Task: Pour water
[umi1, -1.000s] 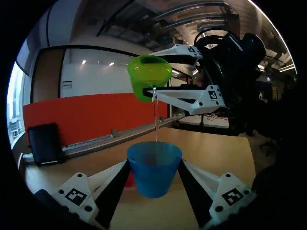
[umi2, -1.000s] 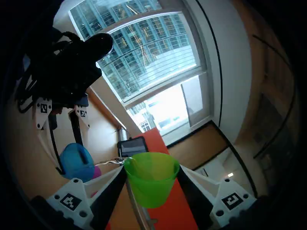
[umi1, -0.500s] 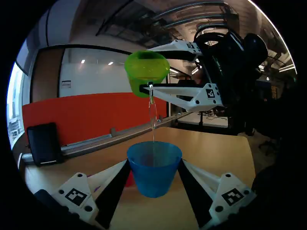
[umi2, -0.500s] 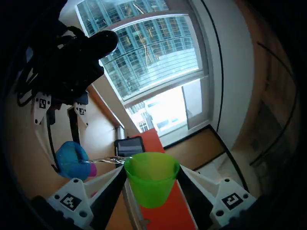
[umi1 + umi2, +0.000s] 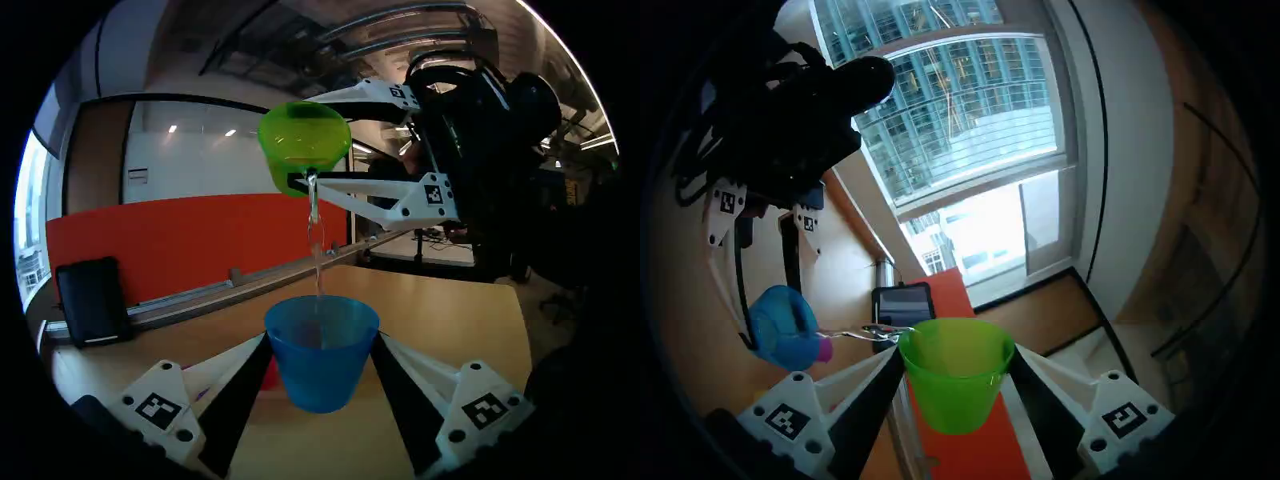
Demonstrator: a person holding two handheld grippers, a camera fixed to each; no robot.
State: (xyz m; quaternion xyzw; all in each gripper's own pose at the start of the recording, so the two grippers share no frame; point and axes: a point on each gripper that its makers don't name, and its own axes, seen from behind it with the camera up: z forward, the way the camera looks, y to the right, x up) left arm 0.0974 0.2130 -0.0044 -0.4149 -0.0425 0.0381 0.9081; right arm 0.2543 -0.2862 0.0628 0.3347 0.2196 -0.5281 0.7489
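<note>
- Office interior: wooden table [image 5: 448, 312], orange wall panel [image 5: 184, 232] behind it, large window [image 5: 960, 104] to one side.
- Water stream [image 5: 314, 240]: a thin, wavering thread. It leaves the lip of the green cup and drops into the mouth of the blue cup.
- Green cup [image 5: 306, 144]: tipped steeply, high above the blue cup and almost straight over it, mouth turned toward the left gripper view.
- Blue cup [image 5: 320, 388]: upright and open, set over the table. From this angle it cannot be told whether its base rests on the wood or hangs clear.
- Right gripper [image 5: 958, 376]: clenched on the green cup, one finger pressed to each side wall, spread no wider than the cup.
- Left gripper [image 5: 322, 352]: grasping the blue cup in the same way, a finger against each flank.
- Step, as judged: pour under way, with water apparently left in the green cup.
- Hazard, drift: the fall is long and the thread wobbles. A small sideways shift of either hand would likely land water on the rim or the table.
- Hazard, tilt: a sharper tip could send a surge that overshoots or splashes out.
- Hazard, grip: thin plastic walls may flex under a harder squeeze and so jog the aim.
- Nearby: small pink object [image 5: 826, 350] just beside the blue cup; black tablet-like device [image 5: 94, 300] against the wall rail, well apart from the pour.
</note>
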